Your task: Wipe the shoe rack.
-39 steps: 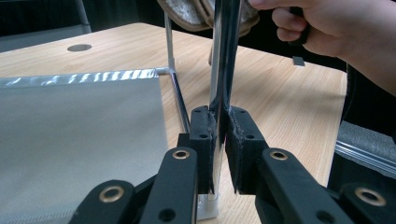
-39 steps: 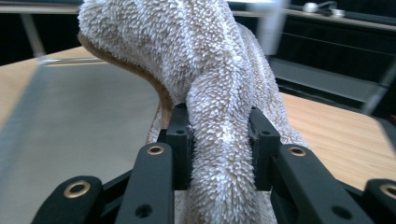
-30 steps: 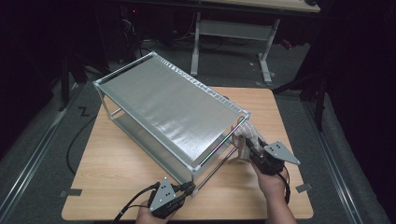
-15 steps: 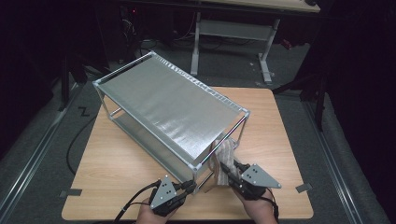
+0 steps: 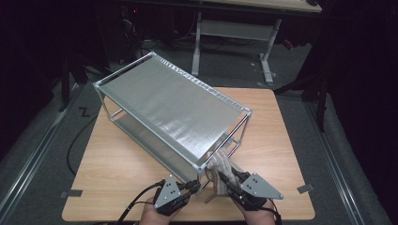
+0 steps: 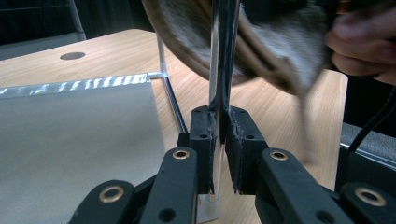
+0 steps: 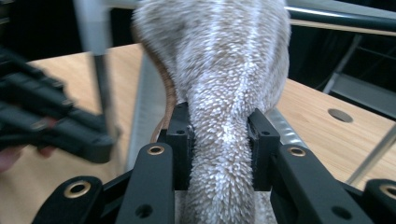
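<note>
- High view: our fuzzy cloth (image 5: 224, 168) presses the near corner post (image 5: 203, 174) of the metal shelf (image 5: 173, 101) on the table (image 5: 277, 140).
- Our right gripper (image 5: 233, 180) squeezes the cloth.
- Our left gripper (image 5: 193, 185) pinches the post.
- We are wiping; next we should rub along the post, we think.

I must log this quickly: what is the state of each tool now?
Left tool: closed on the rack post.
Right tool: closed on the cloth.
</note>
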Tool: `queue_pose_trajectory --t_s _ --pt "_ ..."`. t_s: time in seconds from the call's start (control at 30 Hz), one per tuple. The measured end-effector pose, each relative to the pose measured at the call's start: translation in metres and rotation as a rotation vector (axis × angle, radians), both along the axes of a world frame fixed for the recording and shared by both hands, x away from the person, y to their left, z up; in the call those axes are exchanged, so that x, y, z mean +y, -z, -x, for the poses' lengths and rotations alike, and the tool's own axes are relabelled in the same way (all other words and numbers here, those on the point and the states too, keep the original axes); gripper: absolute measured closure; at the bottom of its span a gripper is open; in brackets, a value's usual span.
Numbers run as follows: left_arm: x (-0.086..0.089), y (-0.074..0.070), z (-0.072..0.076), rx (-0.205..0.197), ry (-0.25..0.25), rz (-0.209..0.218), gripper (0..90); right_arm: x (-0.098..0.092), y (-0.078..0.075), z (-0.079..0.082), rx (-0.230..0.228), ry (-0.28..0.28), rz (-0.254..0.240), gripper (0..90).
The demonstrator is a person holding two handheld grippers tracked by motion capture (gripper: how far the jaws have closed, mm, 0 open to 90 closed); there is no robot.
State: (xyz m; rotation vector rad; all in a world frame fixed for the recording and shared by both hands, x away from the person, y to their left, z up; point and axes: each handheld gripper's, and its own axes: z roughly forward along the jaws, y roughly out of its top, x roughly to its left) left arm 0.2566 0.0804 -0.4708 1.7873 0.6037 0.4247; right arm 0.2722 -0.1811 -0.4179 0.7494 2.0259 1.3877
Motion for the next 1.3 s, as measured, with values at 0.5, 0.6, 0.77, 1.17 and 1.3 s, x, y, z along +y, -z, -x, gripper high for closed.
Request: queue_pose_trajectory --t_s 0.5,0.6,0.77,1.17,1.3 --pt "0.005 -0.001 0.011 0.005 -0.009 -0.012 80.9 -0.042 0.041 -0.075 0.180 0.249 0.088 68.7" --pt "0.006 -0.001 0.012 0.004 -0.007 -0.013 81.0 -0.022 0.051 -0.098 0.222 0.215 0.142 68.7" --pt "0.013 -0.004 0.016 -0.007 -0.023 -0.034 81.0 0.010 0.073 -0.132 0.335 0.160 0.299 70.9" --pt "0.051 -0.009 0.011 0.020 -0.192 0.051 83.1 0.000 0.077 -0.108 0.305 0.197 0.279 71.7" --pt "0.052 -0.010 0.028 -0.015 -0.173 -0.001 77.0 -0.001 0.077 -0.108 0.304 0.194 0.275 71.5"
